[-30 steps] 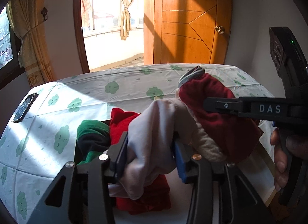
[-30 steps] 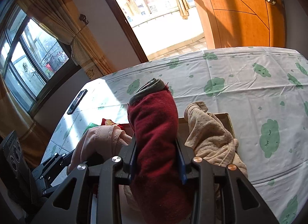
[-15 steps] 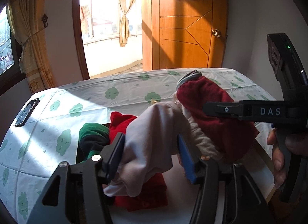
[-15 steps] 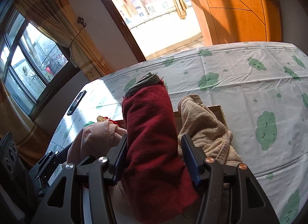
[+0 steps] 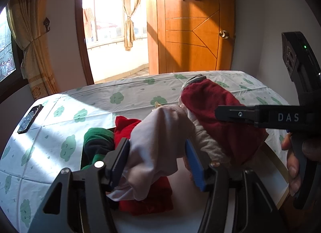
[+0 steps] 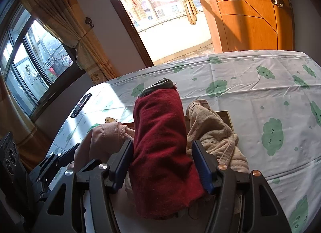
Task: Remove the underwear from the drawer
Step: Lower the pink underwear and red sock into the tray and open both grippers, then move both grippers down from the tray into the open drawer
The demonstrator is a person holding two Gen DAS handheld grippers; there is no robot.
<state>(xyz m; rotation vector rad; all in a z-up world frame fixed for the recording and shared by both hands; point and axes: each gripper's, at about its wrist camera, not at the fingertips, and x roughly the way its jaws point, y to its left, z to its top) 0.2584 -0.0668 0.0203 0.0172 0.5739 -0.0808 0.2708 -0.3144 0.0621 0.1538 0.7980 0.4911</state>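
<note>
My left gripper has been opening around pale underwear; my right gripper (at three o'clock) likewise, loosening off maroon underwear.

A phone lies near the bed's left edge, on a white sheet printed with green clouds. Behind stand a wooden door and tied curtains.

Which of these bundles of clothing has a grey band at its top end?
The dark red roll between the right gripper jaws; its far end is capped grey. The pale pink piece and beige piece show none.
</note>
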